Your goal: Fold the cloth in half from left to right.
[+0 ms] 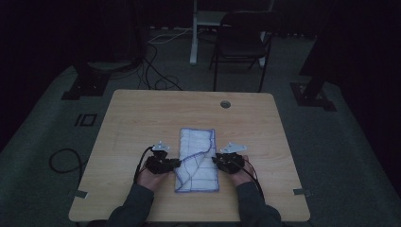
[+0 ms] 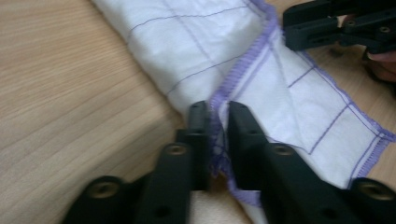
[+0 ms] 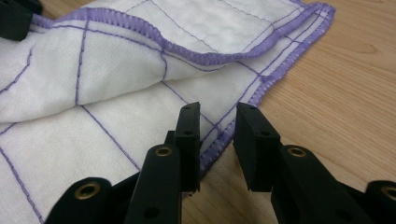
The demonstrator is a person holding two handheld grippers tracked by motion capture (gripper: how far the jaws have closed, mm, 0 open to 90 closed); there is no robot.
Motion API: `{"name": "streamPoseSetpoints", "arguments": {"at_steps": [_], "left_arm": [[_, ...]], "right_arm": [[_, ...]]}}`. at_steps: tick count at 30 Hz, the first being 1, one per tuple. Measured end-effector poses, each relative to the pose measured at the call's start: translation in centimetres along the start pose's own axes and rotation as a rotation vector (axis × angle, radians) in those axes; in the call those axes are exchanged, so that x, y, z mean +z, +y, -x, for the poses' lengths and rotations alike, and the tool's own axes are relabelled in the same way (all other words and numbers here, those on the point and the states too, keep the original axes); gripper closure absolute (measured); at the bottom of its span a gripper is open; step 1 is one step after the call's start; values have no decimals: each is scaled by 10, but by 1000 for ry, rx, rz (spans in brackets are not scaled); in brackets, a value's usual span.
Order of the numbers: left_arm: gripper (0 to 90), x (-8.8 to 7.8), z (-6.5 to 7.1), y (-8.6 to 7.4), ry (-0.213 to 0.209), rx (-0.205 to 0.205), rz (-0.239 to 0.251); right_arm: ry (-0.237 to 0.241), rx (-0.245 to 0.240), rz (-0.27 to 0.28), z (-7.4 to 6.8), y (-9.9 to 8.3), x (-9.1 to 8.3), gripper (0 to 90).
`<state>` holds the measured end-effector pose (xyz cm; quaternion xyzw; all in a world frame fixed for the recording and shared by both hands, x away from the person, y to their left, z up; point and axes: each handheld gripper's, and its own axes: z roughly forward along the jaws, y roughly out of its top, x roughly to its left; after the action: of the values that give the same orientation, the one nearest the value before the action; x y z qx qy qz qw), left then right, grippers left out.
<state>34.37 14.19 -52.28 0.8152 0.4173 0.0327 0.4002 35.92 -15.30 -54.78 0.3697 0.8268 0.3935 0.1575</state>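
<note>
A white cloth (image 1: pixel 196 146) with thin purple grid lines and a purple stitched hem lies folded on the near middle of the wooden table (image 1: pixel 142 113). My left gripper (image 1: pixel 177 163) is at its left edge. In the left gripper view the jaws (image 2: pixel 218 109) stand nearly together, with the cloth's (image 2: pixel 289 98) purple hem pinched between them. My right gripper (image 1: pixel 215 161) is at the cloth's right edge. Its jaws (image 3: pixel 218 109) stand apart over the hem of the cloth (image 3: pixel 116 70), which runs between them without being pressed. Each gripper also shows in the other's view: the right gripper (image 2: pixel 336 23) and the left gripper (image 3: pixel 14 18).
A round cable hole (image 1: pixel 225 104) sits near the table's far edge. Beyond the table stand a dark chair (image 1: pixel 241 40) and a white post (image 1: pixel 194 33). Cables (image 1: pixel 66 161) lie on the floor to the left. Bare wood surrounds the cloth.
</note>
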Motion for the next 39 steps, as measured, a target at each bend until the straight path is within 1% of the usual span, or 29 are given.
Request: {"name": "streamPoseSetpoints", "arguments": {"at_steps": [2,3,8,12,13,17,19,23,28,29,32,34,37,38,39], "left_arm": [[858,-2,5,3,-7,23,8],[860,-3,7,4,-11,28,12],[863,-6,23,13,-55,67,34],[864,-4,37,18,-97,90,47],[864,-3,40,19,-108,99,45],[864,2,52,21,-131,125,39],[864,5,56,20,-141,128,37],[864,10,62,19,-156,136,27],[864,14,67,18,-168,146,20],[864,14,69,18,-171,144,19],[864,15,71,17,-177,148,18],[864,15,72,18,-179,154,18],[864,14,74,18,-183,154,23],[865,14,75,18,-183,155,24],[864,14,75,18,-185,155,24]], "right_arm": [[0,-1,0,0,0,0,718],[-1,-1,-1,0,0,0,718],[-1,-1,-1,0,0,0,719],[1,4,-2,1,0,0,713],[1,3,-3,1,0,0,713],[4,11,-7,1,1,0,714],[2,8,-17,2,3,0,733],[-30,11,-10,2,7,1,757],[-46,68,32,8,20,5,750],[-38,93,30,10,23,8,739],[-29,139,38,16,32,16,684],[-25,155,32,19,38,22,670],[-30,162,11,24,48,33,662],[-31,166,2,25,50,36,661],[-33,172,-24,27,53,41,658]]}}
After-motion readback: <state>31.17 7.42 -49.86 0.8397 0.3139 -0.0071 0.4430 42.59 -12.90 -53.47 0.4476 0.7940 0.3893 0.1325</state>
